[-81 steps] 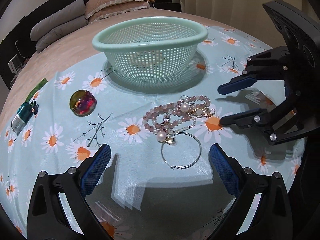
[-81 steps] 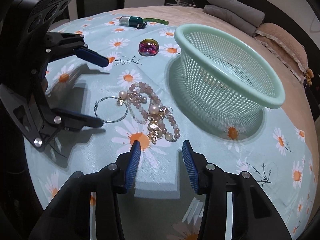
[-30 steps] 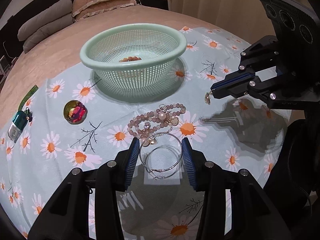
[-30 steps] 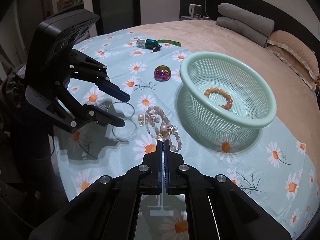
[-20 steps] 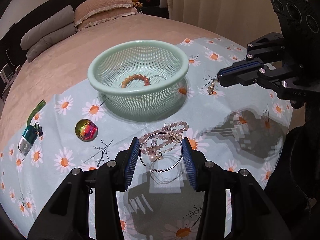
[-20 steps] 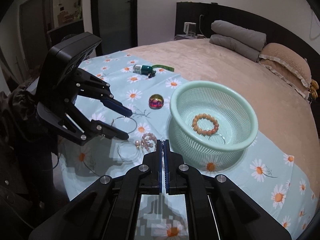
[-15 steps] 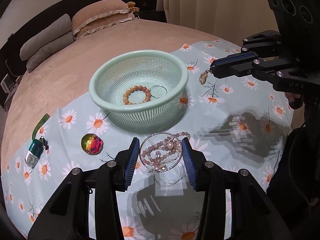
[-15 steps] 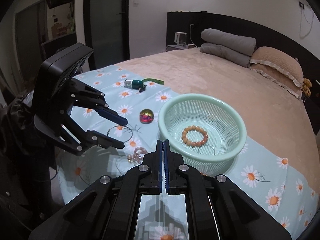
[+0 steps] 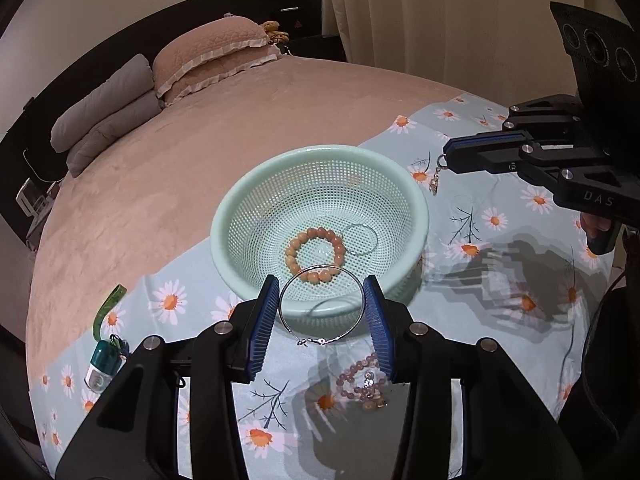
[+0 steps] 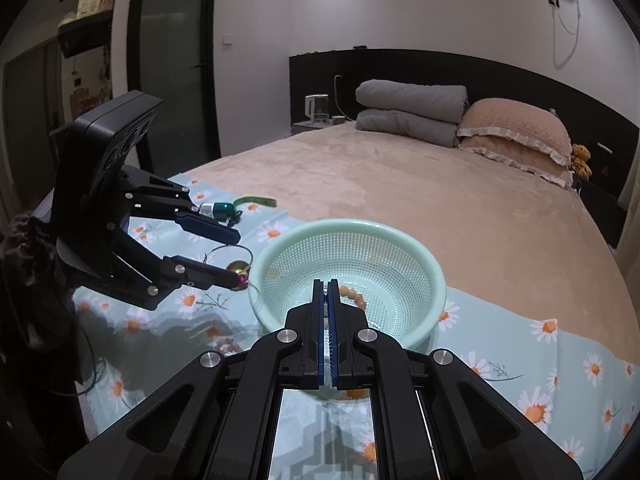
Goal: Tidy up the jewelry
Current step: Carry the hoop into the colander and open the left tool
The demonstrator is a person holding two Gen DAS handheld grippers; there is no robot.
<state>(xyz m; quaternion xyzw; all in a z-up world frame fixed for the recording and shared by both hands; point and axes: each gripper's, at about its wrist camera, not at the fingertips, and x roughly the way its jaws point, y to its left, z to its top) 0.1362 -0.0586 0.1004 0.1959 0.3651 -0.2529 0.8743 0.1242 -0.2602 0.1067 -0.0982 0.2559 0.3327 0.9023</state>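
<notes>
A mint-green mesh basket [image 9: 416, 208] [image 10: 436, 276] stands on the daisy cloth and holds an orange bead bracelet [image 9: 314, 254] and a thin silver hoop [image 9: 361, 239]. My left gripper [image 9: 322, 308] is shut on a large silver hoop earring [image 9: 288, 312], held in the air at the basket's near rim. My right gripper [image 10: 326, 292] is shut on a small gold pendant earring [image 9: 434, 182] that dangles above the basket's right rim. A pile of pink bead jewelry [image 9: 362, 382] lies on the cloth below my left gripper.
A teal and white capsule-shaped case [image 9: 100, 364] with a green strap lies at the cloth's left edge. An iridescent ball [image 10: 236, 268] sits left of the basket. Pillows [image 10: 516, 128] and folded grey blankets [image 10: 412, 110] lie at the bed's head.
Both grippers have shut on jewelry, risen from the cloth and moved over toward the basket, the left with the large hoop, the right with the pendant earring.
</notes>
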